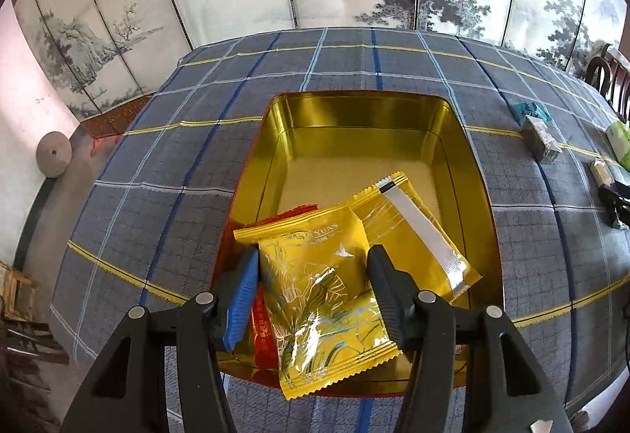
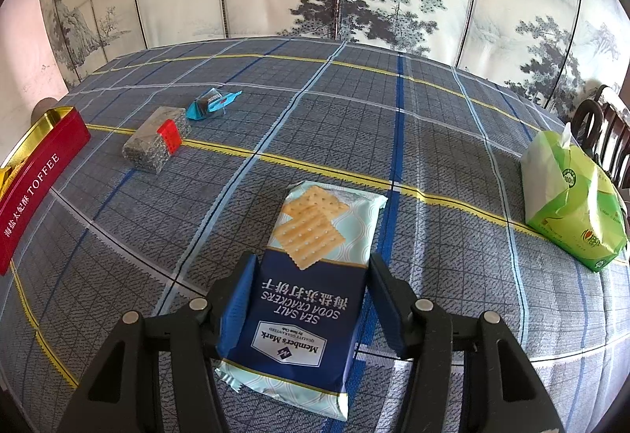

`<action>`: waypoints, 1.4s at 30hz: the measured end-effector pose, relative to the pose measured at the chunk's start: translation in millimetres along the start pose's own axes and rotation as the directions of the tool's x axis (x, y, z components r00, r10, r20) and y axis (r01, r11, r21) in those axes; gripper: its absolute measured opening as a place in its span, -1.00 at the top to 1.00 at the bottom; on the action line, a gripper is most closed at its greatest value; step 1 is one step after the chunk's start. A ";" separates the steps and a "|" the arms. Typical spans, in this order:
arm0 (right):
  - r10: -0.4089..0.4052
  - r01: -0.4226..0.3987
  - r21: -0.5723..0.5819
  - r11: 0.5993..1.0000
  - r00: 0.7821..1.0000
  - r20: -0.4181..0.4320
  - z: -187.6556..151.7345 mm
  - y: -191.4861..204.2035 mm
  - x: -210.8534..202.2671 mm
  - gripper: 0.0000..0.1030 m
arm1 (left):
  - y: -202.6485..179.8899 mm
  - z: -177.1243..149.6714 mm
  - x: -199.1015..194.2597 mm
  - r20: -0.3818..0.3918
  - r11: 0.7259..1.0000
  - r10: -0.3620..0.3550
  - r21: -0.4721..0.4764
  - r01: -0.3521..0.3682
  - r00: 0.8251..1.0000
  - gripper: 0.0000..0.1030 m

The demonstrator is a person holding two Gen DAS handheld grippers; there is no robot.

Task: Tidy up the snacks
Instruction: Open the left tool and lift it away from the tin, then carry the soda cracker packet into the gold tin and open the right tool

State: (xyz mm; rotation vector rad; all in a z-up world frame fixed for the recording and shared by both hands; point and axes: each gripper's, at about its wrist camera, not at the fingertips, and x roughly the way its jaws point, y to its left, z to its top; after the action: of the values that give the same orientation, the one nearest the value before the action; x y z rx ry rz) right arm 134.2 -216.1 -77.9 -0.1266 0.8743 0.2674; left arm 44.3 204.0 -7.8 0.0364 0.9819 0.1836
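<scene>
In the left wrist view a gold-lined tin (image 1: 468, 157) with red outer walls stands on the checked cloth. It holds a yellow packet with a clear strip (image 1: 417, 232) and an orange-red packet (image 1: 263, 330). My left gripper (image 1: 311, 295) is over the tin's near edge, and its pads touch both sides of a yellow snack packet (image 1: 323, 299) that overhangs the rim. In the right wrist view my right gripper (image 2: 311, 299) straddles a blue sea salt soda cracker pack (image 2: 311, 295) that lies flat on the cloth. Its pads rest against the pack's long edges.
Left of the cracker pack lie a clear pack with a red label (image 2: 157, 145) and a small blue-wrapped snack (image 2: 210, 104). The red tin (image 2: 35, 181) marked TOFFEE is at the far left. A green tissue pack (image 2: 571, 197) sits right, by a dark chair (image 2: 602, 126).
</scene>
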 end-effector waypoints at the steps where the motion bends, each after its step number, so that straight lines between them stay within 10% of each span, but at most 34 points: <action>1: -0.002 0.002 0.001 1.000 1.000 0.000 -0.5 1.4 -0.2 -0.11 | -0.3 0.0 -0.5 0.000 1.000 0.001 0.003 -0.001 1.000 -0.05; 21: -0.085 0.089 0.105 0.991 0.995 -0.043 1.1 18.4 -7.5 -0.04 | 2.9 -10.5 -17.3 0.037 1.000 -0.013 -0.004 0.013 0.999 -0.44; 42: 0.161 -0.160 -0.024 0.987 0.987 0.024 49.2 176.7 -51.0 -0.04 | 49.7 -21.4 -47.4 0.103 0.990 0.004 -0.144 0.011 0.995 -0.71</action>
State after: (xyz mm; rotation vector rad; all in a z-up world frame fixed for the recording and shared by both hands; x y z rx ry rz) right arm 89.5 -45.0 -7.4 -0.0727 0.8568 0.4283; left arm -6.1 243.7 25.0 -0.0874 0.8636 0.2468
